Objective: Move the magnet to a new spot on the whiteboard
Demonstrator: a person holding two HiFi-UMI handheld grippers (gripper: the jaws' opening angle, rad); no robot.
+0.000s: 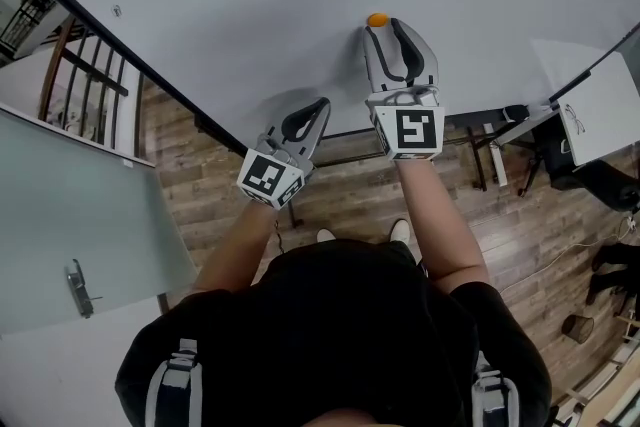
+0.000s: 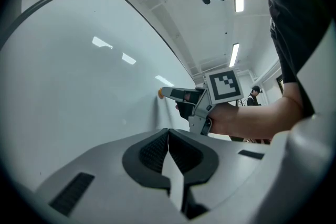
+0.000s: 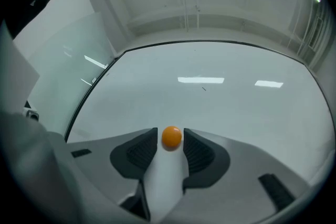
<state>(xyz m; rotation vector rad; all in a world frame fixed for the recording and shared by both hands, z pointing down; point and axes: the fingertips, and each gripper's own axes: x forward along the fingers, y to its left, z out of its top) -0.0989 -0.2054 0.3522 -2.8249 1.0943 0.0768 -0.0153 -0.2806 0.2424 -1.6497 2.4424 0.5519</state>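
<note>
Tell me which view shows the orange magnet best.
The right gripper view: the magnet sits large and centred between the open jaws. The head view shows it as a small dot; the left gripper view only a sliver.

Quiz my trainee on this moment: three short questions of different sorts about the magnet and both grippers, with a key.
1. True or false: the small round orange magnet sits on the white whiteboard, between the right gripper's jaws.
2. Pick one: the left gripper's jaws are A) together with nothing between them, B) closed on the magnet, C) wide apart.
3. Short answer: are the right gripper's jaws clamped on the magnet?

Key: 1 true. 2 A. 3 no: they stand apart, with a thin gap on each side of the magnet.
</note>
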